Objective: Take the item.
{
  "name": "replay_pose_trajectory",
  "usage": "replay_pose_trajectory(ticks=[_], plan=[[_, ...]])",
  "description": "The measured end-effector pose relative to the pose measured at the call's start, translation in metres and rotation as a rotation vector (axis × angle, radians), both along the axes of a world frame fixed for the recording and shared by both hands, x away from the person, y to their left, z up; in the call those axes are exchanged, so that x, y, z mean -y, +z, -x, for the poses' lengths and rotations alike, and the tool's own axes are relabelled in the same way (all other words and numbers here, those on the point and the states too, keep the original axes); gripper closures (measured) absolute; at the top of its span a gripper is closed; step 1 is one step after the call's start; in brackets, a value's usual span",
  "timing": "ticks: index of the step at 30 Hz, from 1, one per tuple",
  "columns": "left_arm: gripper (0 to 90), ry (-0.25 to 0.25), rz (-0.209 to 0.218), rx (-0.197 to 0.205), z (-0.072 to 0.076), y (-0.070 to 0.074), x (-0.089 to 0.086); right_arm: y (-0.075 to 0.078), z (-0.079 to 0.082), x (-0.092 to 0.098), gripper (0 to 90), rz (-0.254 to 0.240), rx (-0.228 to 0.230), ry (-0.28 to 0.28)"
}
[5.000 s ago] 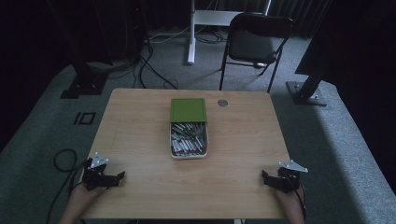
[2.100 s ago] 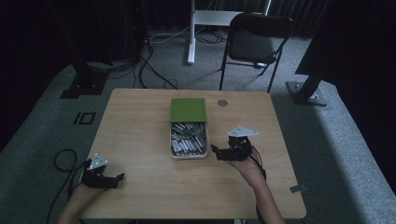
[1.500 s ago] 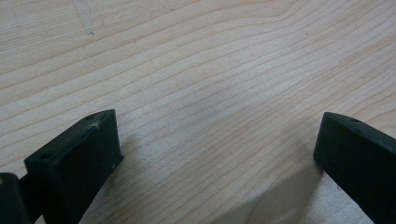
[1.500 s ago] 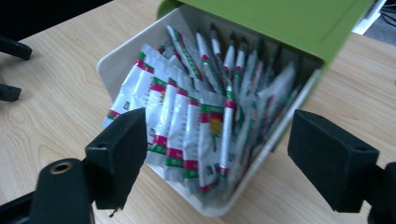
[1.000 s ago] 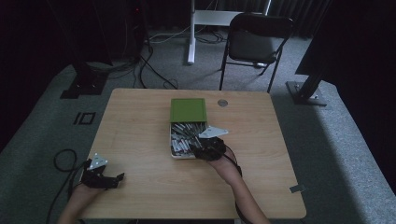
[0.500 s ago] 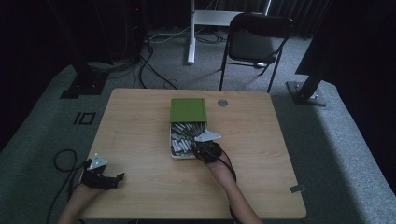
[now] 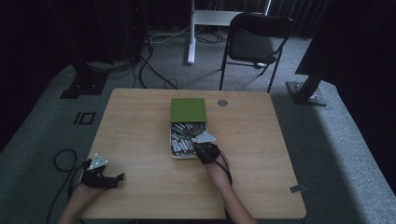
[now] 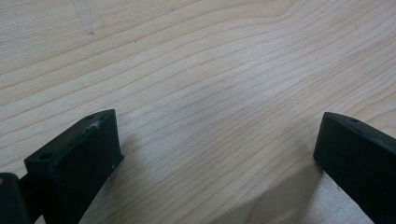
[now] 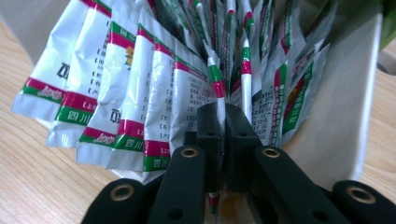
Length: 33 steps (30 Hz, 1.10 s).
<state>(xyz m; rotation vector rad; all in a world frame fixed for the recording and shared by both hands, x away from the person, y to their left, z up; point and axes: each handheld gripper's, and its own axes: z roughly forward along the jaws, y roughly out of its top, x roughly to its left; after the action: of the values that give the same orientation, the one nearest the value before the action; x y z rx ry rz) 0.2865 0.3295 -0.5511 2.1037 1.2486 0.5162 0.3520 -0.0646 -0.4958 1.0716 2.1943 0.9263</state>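
At the six o'clock end of the white box (image 7: 173, 150), near the table's (image 7: 140, 135) centre, the right gripper (image 9: 224, 122) is pinching one thin sachet (image 9: 217, 88) edge-on; its jaws have just been closing and are now pressing together on that packet. Other sachets (image 9: 135, 93) are fanning out toward ten o'clock. Down at the table's seven o'clock corner, the left gripper (image 8: 219, 154) is resting with jaws spread wide over bare wood.

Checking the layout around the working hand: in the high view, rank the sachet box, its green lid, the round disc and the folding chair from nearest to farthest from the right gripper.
From the right gripper:
1. Sachet box, at its jaws.
2. Green lid, beyond the box.
3. Round disc, near the table's far edge.
4. Folding chair, on the floor beyond the table.
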Motion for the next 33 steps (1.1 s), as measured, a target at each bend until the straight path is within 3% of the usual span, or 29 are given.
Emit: replay_pose_trajectory(ticks=[2,7,17,24,33], plan=[[1.4,0.000,0.000,0.000,0.000,0.000,0.000,0.001,0.000,0.001,87.4,-0.010,0.000,0.000],[1.4,0.000,0.000,0.000,0.000,0.000,0.000,0.009,-0.002,0.009,87.4,-0.118,-0.012,0.005],[1.4,-0.001,0.000,0.001,0.000,0.000,0.000,0.033,0.002,0.019,88.1,-0.201,-0.008,0.042],[1.4,-0.001,0.000,0.001,0.000,0.000,0.000,0.052,0.005,0.023,88.7,-0.233,0.024,0.055],[1.4,-0.001,0.000,0.001,0.000,0.000,0.000,0.087,0.007,0.041,88.8,-0.319,0.086,0.057]])
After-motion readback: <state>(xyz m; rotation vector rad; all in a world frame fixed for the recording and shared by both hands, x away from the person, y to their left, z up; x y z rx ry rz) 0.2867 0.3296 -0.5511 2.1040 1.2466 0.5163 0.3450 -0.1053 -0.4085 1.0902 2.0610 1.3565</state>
